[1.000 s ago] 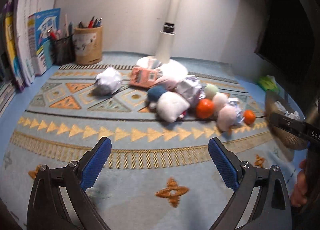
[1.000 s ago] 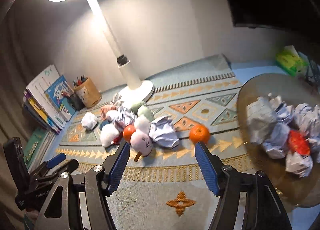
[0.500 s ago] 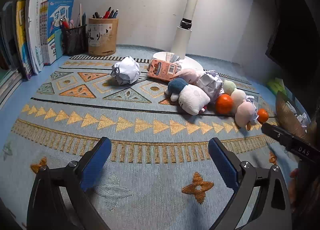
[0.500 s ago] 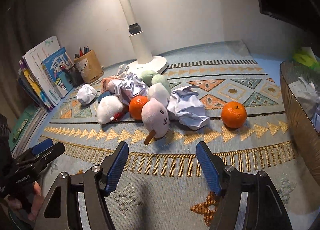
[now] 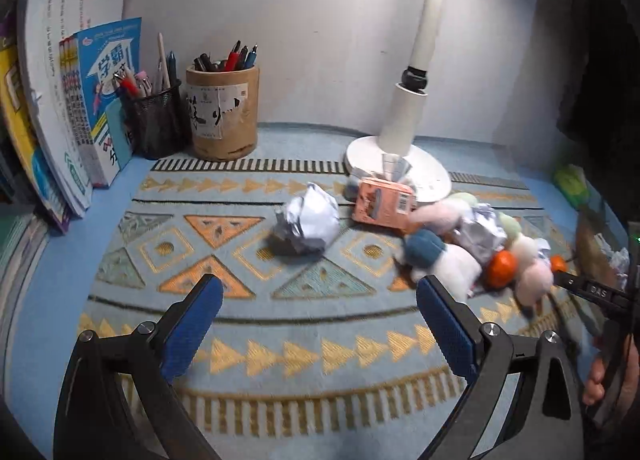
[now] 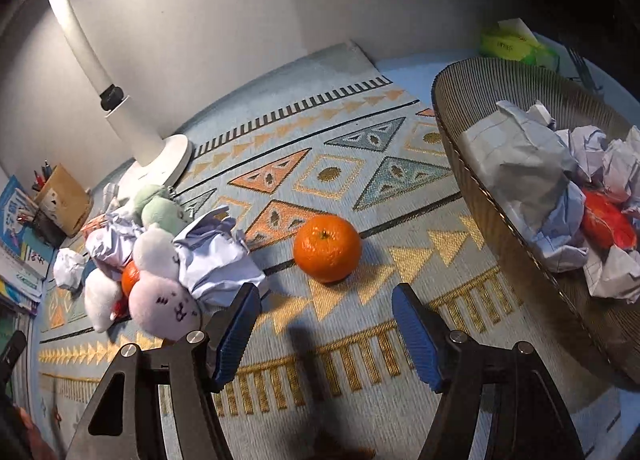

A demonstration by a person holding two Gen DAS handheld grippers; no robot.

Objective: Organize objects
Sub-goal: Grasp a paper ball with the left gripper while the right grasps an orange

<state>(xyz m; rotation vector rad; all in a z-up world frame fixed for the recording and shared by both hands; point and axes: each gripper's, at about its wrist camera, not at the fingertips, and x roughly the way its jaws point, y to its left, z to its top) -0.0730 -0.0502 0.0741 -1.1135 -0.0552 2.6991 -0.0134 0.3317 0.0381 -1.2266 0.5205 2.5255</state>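
My left gripper (image 5: 318,324) is open and empty, low over the patterned mat (image 5: 248,348), with a crumpled white paper ball (image 5: 306,224) lying just beyond its fingers. My right gripper (image 6: 326,330) is open and empty, with an orange (image 6: 327,248) on the mat just ahead between its fingers. A pile of plush toys (image 6: 160,300), crumpled paper (image 6: 218,260) and a second orange (image 5: 502,268) lies left of the right gripper. A pink box (image 5: 382,208) leans by the lamp base.
A brown woven basket (image 6: 480,188) at right holds crumpled papers and a red item. A white lamp (image 5: 404,128) stands at the back. Pen holders (image 5: 222,112) and books (image 5: 72,100) line the back left. A green packet (image 6: 508,44) lies beyond the basket.
My left gripper moved forward and left toward the paper ball. My right gripper swung right and closer to the lone orange, and the basket came back into view.
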